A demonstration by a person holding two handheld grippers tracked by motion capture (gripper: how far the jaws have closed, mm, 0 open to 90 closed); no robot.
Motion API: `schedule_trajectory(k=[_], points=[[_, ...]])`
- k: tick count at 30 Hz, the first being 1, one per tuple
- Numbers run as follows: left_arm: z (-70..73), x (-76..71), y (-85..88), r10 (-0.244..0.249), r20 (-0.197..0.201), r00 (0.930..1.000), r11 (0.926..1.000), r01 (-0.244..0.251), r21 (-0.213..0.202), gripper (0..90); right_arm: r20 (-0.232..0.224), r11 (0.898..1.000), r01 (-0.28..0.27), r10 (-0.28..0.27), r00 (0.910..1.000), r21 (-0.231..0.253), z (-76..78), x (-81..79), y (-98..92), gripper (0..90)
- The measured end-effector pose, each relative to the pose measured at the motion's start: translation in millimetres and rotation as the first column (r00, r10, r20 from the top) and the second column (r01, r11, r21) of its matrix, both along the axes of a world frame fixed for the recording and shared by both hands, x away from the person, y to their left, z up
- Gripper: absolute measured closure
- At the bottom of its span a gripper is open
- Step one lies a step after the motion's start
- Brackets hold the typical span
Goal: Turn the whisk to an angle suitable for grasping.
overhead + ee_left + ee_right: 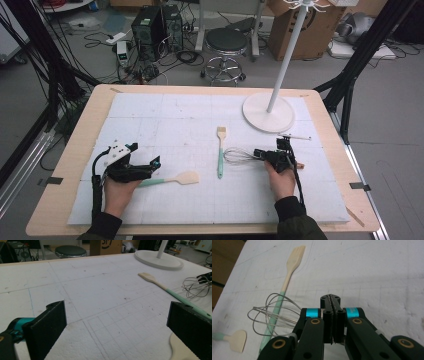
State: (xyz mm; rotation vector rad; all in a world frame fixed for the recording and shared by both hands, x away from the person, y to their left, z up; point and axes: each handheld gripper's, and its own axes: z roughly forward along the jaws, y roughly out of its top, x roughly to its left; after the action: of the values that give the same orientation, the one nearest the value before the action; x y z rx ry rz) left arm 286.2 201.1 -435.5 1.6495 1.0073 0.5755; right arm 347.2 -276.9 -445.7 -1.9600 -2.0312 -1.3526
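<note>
Wire whisk [239, 156] beside pressed-together right tongs [260, 152]; left tongs [156, 163] spread over flat spatula [172, 179].

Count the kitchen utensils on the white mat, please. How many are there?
3. A spatula lies beside the left gripper, a pastry brush lies mid-mat, and a wire whisk lies by the right gripper. None looks hidden.

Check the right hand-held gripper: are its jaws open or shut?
Shut. The right hand-held gripper shows its black jaws pressed together, no gap, beside the whisk.
</note>
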Motion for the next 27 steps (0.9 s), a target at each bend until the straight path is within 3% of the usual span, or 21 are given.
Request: schedule_trajectory(k=[9, 27], points=[[0.1, 0.1, 0.1, 0.0, 0.003, 1.0, 1.0, 0.0, -0.005, 3.3, 0.004, 1.0, -0.01, 0.01, 0.9999, -0.005, 1.6, -17.0, -5.3, 89.6], [0.0, 0.4, 0.3, -0.002, 0.001, 1.0, 1.0, 0.002, 0.0, 3.3, 0.039, 0.999, 0.001, -0.002, 0.9993, 0.032, 4.4, -25.8, -15.7, 89.6]])
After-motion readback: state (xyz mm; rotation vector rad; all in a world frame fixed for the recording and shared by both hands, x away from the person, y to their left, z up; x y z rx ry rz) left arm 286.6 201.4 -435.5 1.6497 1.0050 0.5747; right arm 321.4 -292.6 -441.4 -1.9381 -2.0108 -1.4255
